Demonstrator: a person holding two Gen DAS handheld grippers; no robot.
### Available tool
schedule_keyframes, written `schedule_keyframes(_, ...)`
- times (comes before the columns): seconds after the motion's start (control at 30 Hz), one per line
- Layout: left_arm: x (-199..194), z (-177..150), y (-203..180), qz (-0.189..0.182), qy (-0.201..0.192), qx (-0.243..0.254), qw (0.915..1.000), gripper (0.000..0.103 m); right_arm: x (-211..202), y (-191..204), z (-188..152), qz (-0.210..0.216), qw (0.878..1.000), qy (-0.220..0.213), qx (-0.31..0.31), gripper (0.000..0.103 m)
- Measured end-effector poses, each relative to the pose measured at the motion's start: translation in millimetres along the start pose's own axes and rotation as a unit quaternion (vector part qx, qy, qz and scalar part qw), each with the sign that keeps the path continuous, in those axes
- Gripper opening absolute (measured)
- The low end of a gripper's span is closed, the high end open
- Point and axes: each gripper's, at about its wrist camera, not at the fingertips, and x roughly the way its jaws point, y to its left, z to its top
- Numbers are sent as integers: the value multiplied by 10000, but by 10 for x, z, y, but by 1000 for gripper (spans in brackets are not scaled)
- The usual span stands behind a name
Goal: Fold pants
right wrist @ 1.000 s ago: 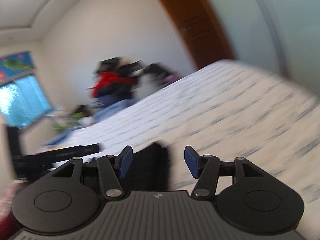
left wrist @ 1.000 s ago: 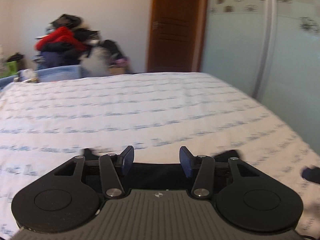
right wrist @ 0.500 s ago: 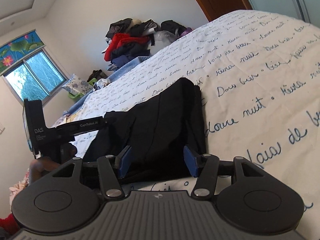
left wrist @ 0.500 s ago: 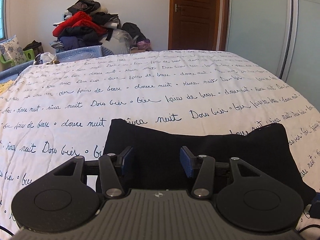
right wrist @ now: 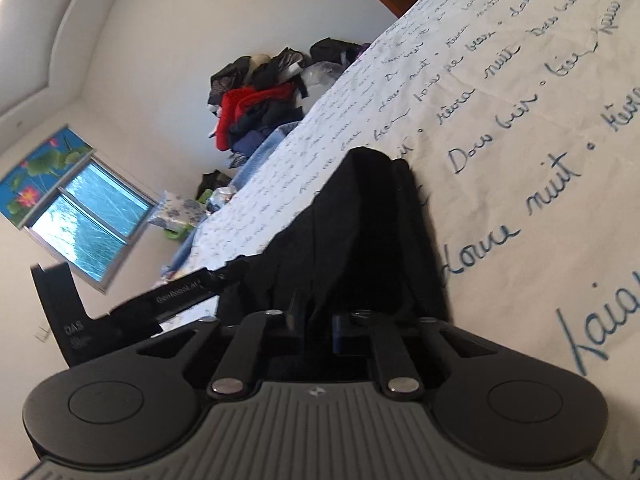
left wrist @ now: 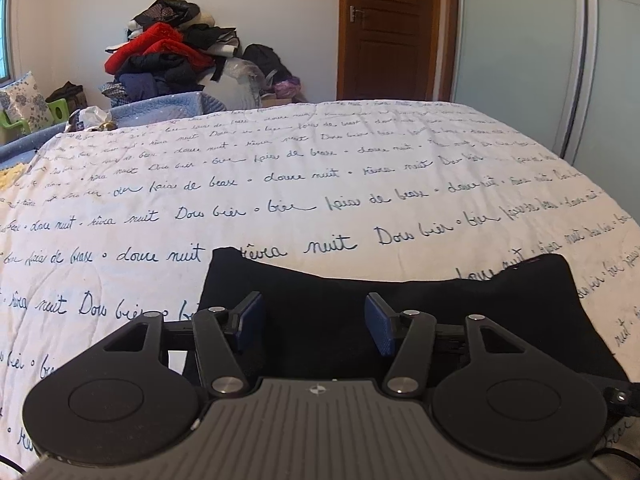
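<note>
Right hand-held gripper [right wrist: 316, 326] pinches the black pants [left wrist: 400, 312] on the bed [left wrist: 320, 184]; left hand-held gripper [left wrist: 316, 326], half open, has just widened, gripping nothing.

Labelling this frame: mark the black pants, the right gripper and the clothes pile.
black pants [left wrist: 420, 312]: left wrist view, flat middle of the fabric.
right gripper [right wrist: 316, 326]: right wrist view, midway between the closed fingertips, fabric there.
clothes pile [left wrist: 160, 46]: left wrist view, the red garment.
</note>
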Motion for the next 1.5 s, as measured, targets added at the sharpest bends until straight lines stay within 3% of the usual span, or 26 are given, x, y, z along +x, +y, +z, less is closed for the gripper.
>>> schedule_keyframes(0.13,38,16,40,22,85,-138,9999,59,-204,126,-19,-330,9978,-389,-412,9)
schedule_keyframes(0.3,177,-23,14,161,255,30,9995,64,-123,119,-34,-717,9949,-21,-705,10)
schedule_keyframes(0.43,78,-35,48,142,162,36,9998,64,-225,200,48,-924,9922,-278,-786,17)
schedule_keyframes(0.53,6,-23,50,127,96,26,9999,64,-268,443,190,-1615,9704,-743,-1634,17)
schedule_keyframes(0.6,-23,-26,33,50,112,15,9999,64,-170,593,274,-1631,9595,-730,-2177,17)
schedule_keyframes(0.73,-49,-60,-36,10,153,96,9998,64,272,788,326,-1248,9480,28,-2929,17)
schedule_keyframes(0.8,-50,-77,-63,2,177,140,9997,64,551,790,306,-1443,9373,321,-3157,17)
schedule_keyframes(0.87,-45,-90,-77,12,226,174,9996,64,738,750,333,-1861,9241,268,-3327,17)
schedule_keyframes(0.93,-38,-105,-82,7,246,185,9995,64,783,709,401,-1966,9270,188,-3189,21)
schedule_keyframes(1.03,-30,-116,-78,-3,272,186,9995,65,613,774,378,-1788,9311,26,-3179,21)
schedule_keyframes(1.2,-5,-136,-83,0,323,134,9994,69,535,913,175,-1551,9224,347,-3521,21)
schedule_keyframes(1.3,-4,-146,-123,54,325,198,9993,71,654,840,138,-1679,9175,443,-3577,25)
schedule_keyframes(1.43,-28,-142,-125,101,312,195,9993,74,640,760,286,-1556,9356,322,-3152,28)
schedule_keyframes(1.5,-49,-141,-108,116,286,179,9994,76,571,800,293,-1530,9351,234,-3188,31)
